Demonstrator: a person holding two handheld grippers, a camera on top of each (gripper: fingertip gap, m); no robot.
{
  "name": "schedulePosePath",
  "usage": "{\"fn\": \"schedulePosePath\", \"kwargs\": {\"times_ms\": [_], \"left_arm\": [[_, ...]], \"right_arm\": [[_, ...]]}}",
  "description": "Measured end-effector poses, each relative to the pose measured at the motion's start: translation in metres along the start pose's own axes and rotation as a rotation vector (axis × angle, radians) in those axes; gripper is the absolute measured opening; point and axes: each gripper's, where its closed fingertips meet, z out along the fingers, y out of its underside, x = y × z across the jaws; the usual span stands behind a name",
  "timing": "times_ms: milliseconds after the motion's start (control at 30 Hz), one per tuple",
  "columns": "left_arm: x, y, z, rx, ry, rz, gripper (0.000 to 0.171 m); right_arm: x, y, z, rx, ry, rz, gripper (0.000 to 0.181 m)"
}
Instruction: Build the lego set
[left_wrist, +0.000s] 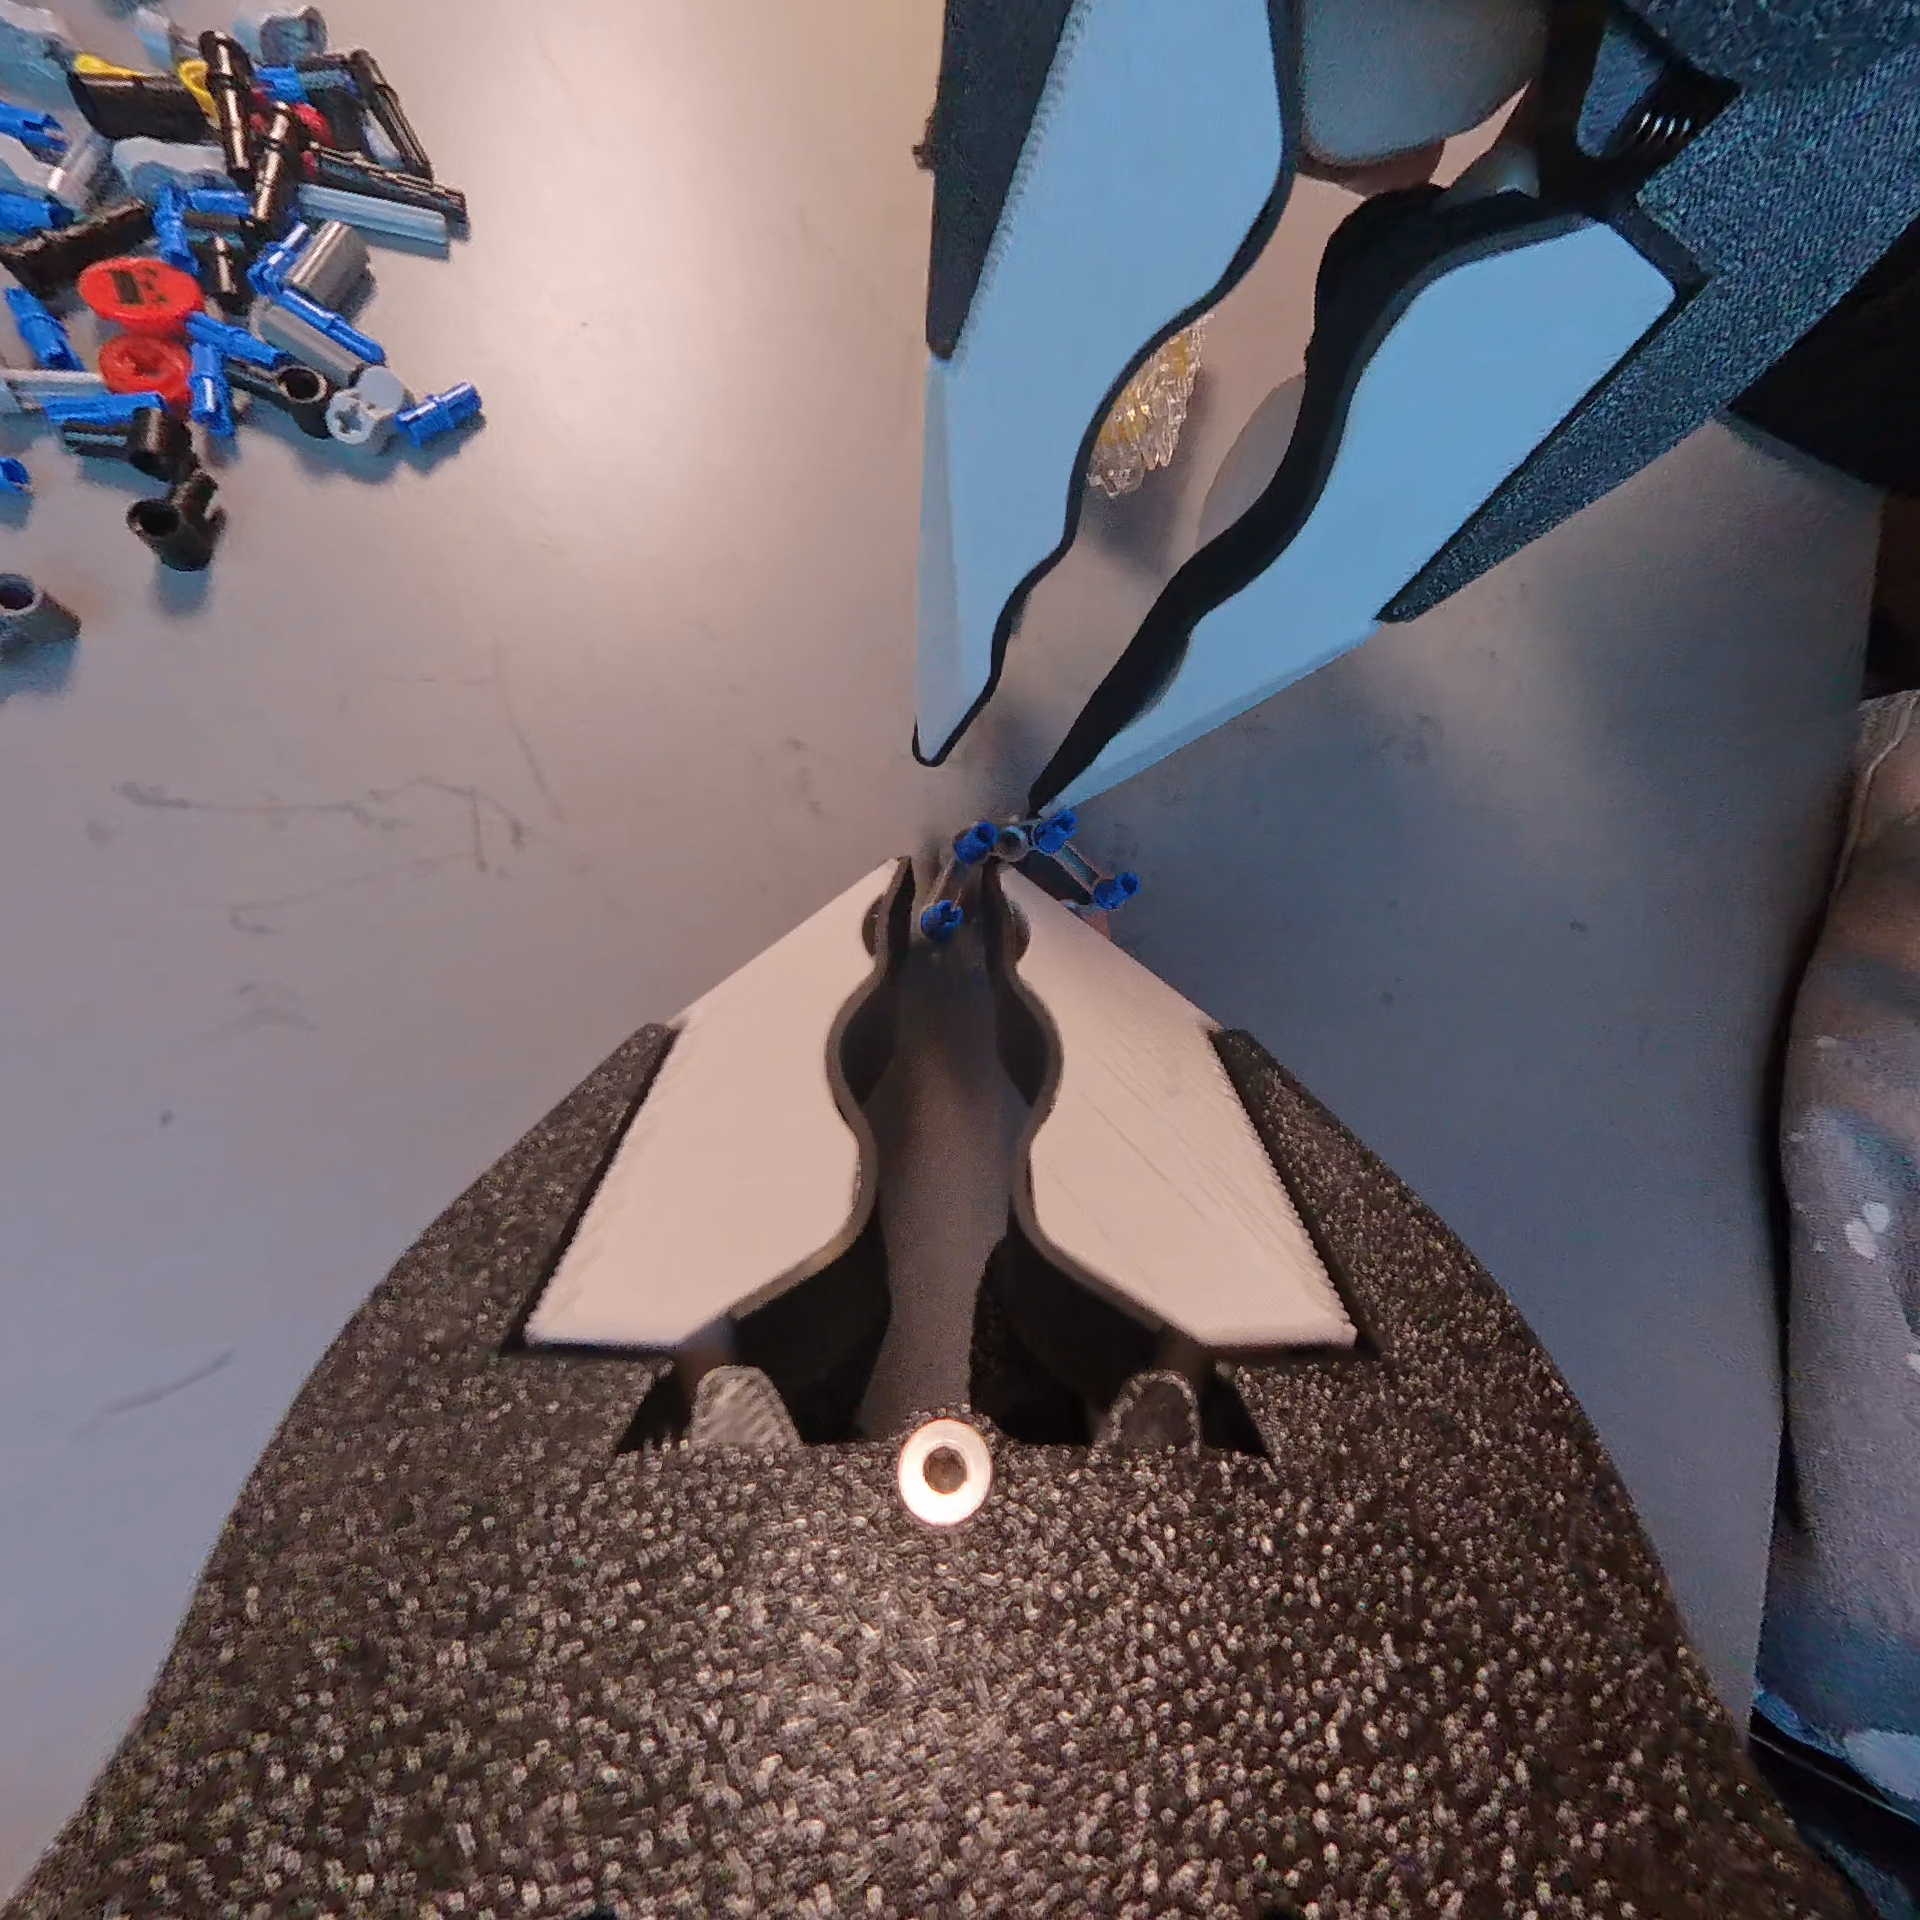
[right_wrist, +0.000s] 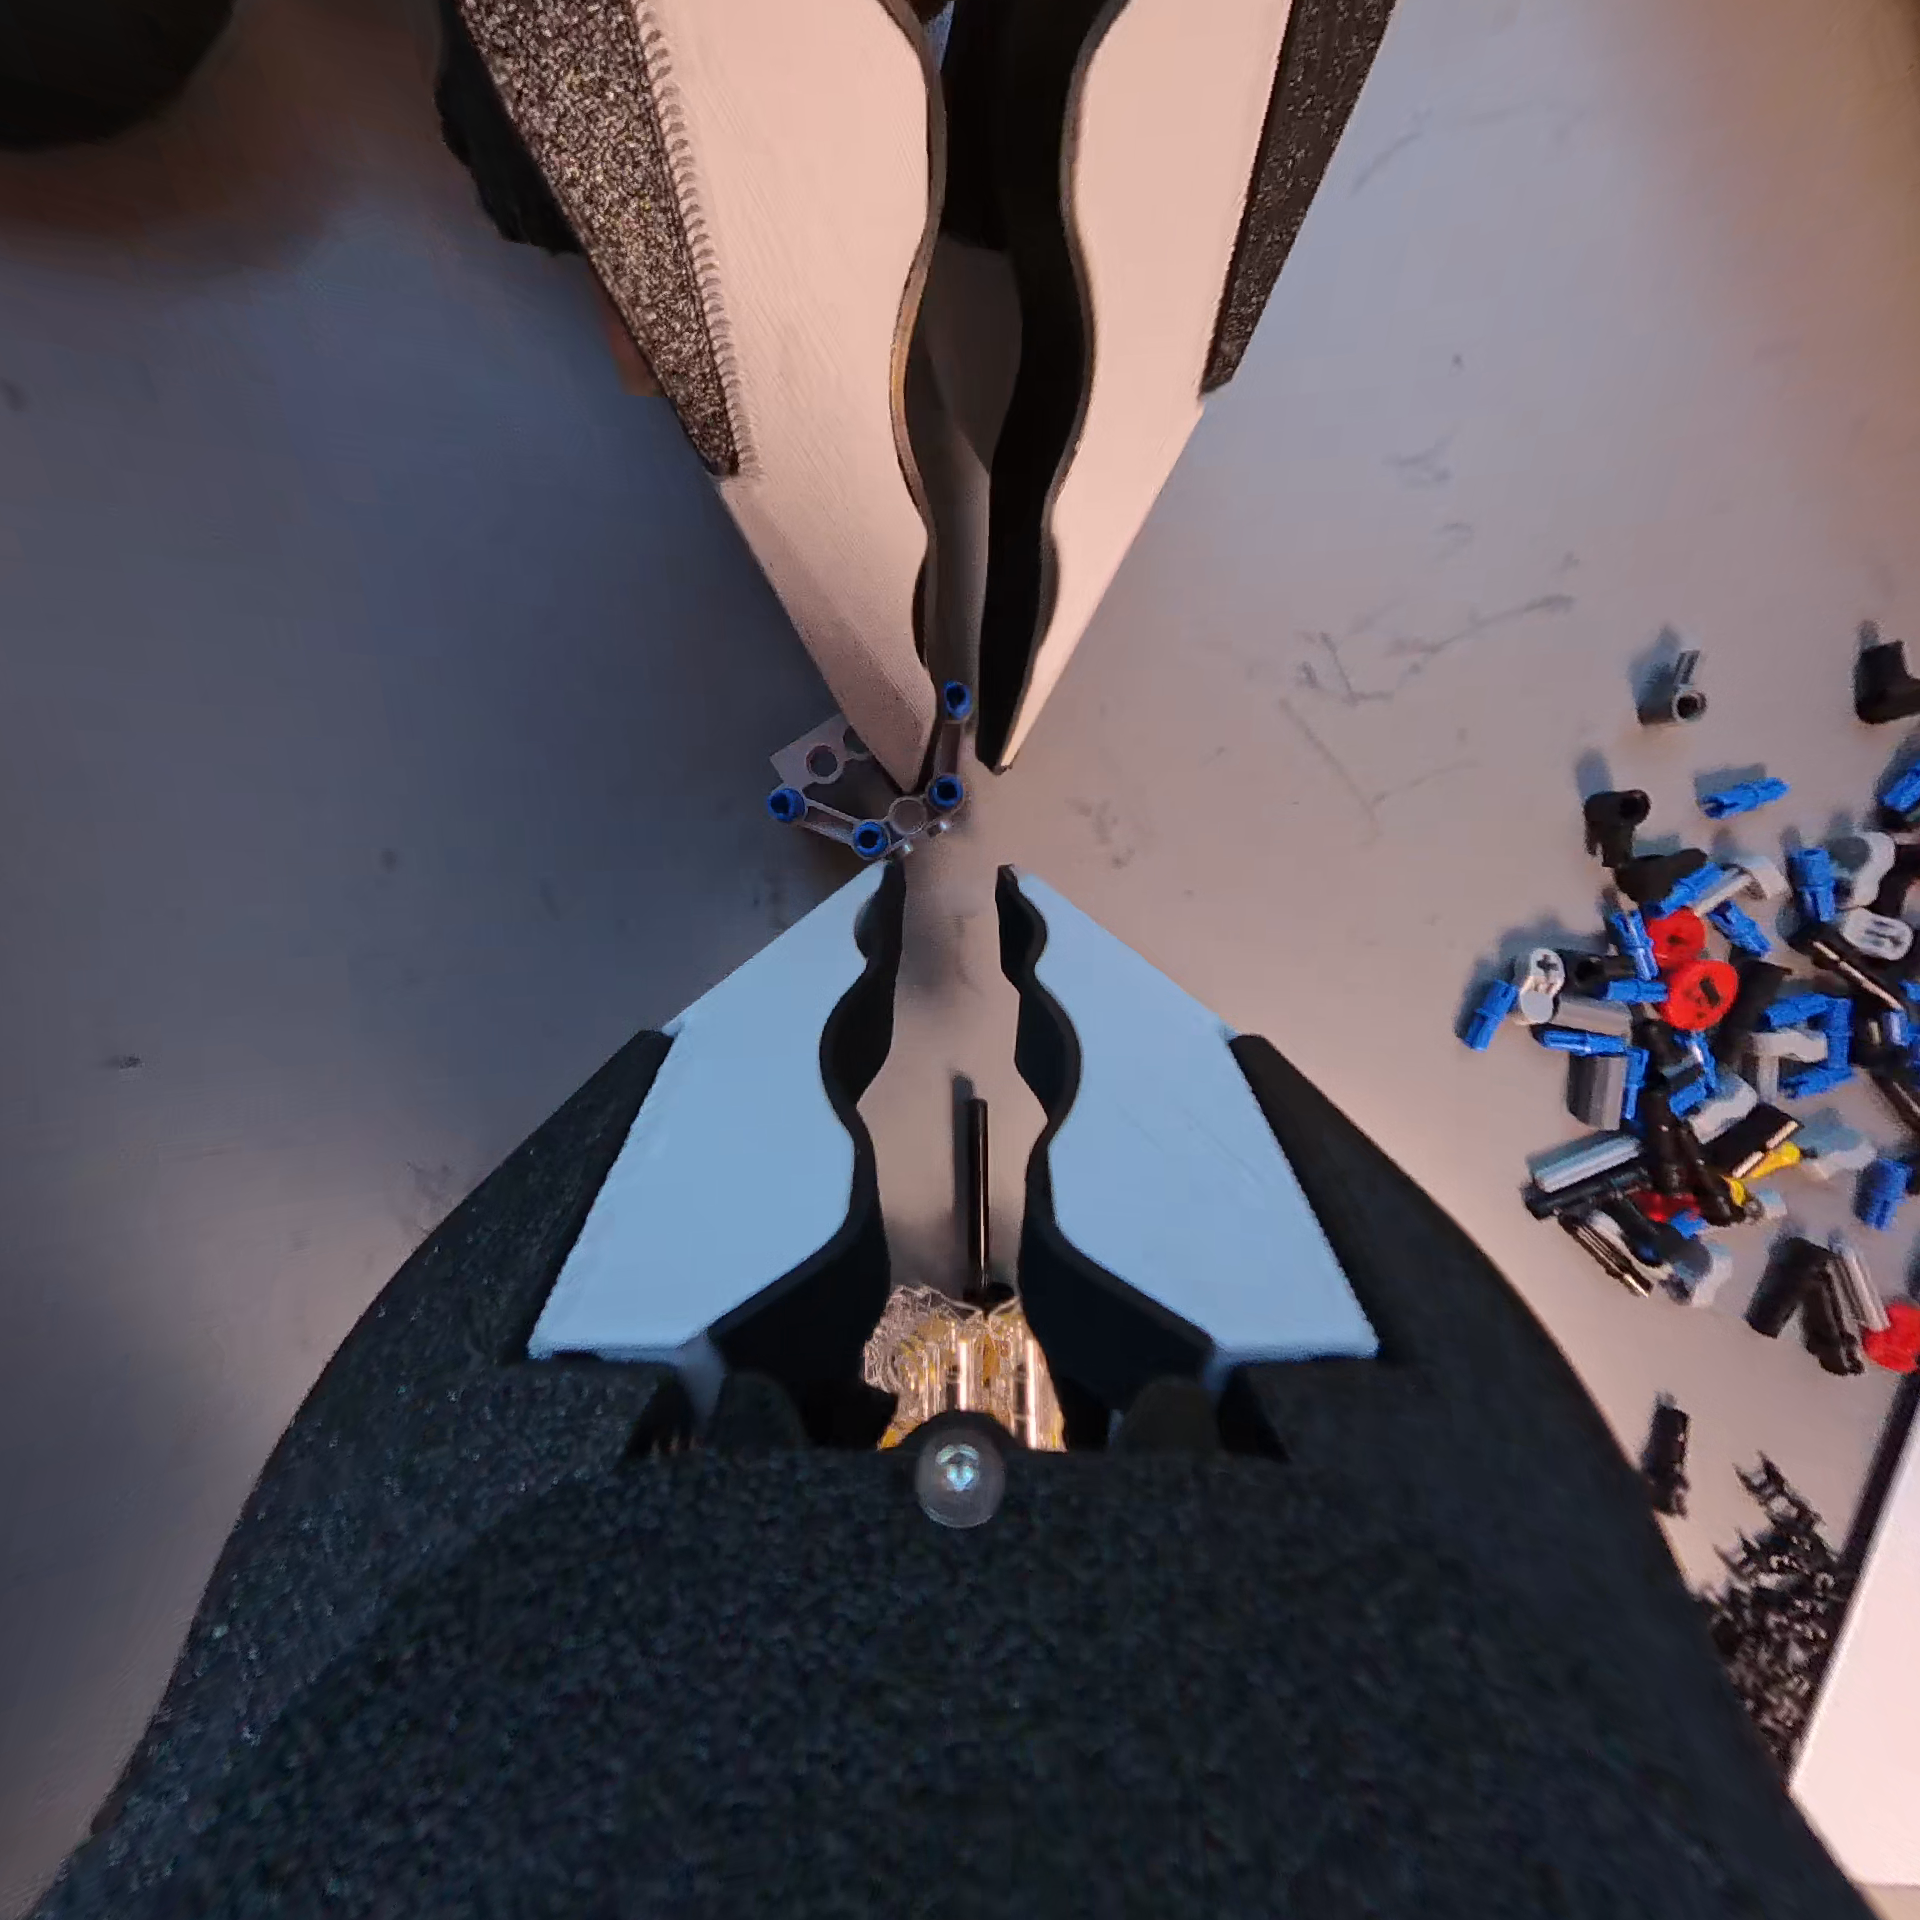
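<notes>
My left gripper (left_wrist: 951, 873) is shut on a small grey angled beam (left_wrist: 1003, 840) that carries several blue pins and is held just above the grey table (left_wrist: 623, 831). In the right wrist view, the left gripper (right_wrist: 956, 764) comes in from the top with the beam (right_wrist: 906, 814) at its tips. My right gripper (right_wrist: 945, 878) is open and empty, its tips just short of the beam. In the left wrist view, the right gripper (left_wrist: 982, 779) reaches down from the top. A black axle (right_wrist: 977, 1184) and a clear-and-yellow part (right_wrist: 966, 1361) lie under the right gripper.
A pile of loose blue, black, grey and red building parts (left_wrist: 208, 260) lies at the far left; in the right wrist view the pile (right_wrist: 1714, 1039) is on the right. A white box edge (right_wrist: 1860, 1662) and small black bits (right_wrist: 1766, 1590) are at the lower right. A mottled cloth (left_wrist: 1849, 1143) borders the table's right. The grippers are tip to tip, or close to it.
</notes>
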Motion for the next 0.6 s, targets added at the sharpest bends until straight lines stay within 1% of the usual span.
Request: {"fn": "schedulePosePath", "kwargs": {"times_ms": [100, 200, 267, 333, 400, 467, 500, 567, 600], "left_arm": [[0.000, 0.002, -0.002, -0.002, 0.009, 0.007, 0.011], [0.001, 0.002, -0.002, 0.002, 0.023, 0.021, 0.008], [0.002, -0.004, -0.001, 0.032, 0.019, 0.051, 0.005], [0.010, -0.017, -0.002, 0.107, 0.044, 0.101, 0.005], [0.018, -0.031, -0.004, 0.190, 0.045, 0.180, 0.004], [0.029, -0.046, -0.007, 0.290, 0.044, 0.270, 0.004], [0.036, -0.054, -0.009, 0.348, 0.047, 0.303, 0.004], [0.047, -0.068, -0.012, 0.445, 0.054, 0.351, 0.004], [0.052, -0.072, -0.012, 0.474, 0.051, 0.373, 0.004]], "right_arm": [[-0.008, -0.002, -0.001, 0.054, -0.050, 0.018, 0.024], [-0.018, -0.003, 0.000, 0.127, -0.090, 0.086, 0.029], [-0.023, -0.004, -0.001, 0.167, -0.078, 0.126, 0.035], [-0.023, -0.003, -0.004, 0.206, -0.023, 0.168, 0.043], [-0.020, -0.003, -0.013, 0.288, 0.023, 0.254, 0.047], [-0.021, -0.005, -0.028, 0.407, 0.036, 0.330, 0.045], [-0.022, -0.006, -0.038, 0.472, 0.037, 0.352, 0.041], [-0.025, -0.005, -0.056, 0.582, 0.064, 0.365, 0.039], [-0.027, -0.003, -0.062, 0.611, 0.084, 0.358, 0.038]]}}
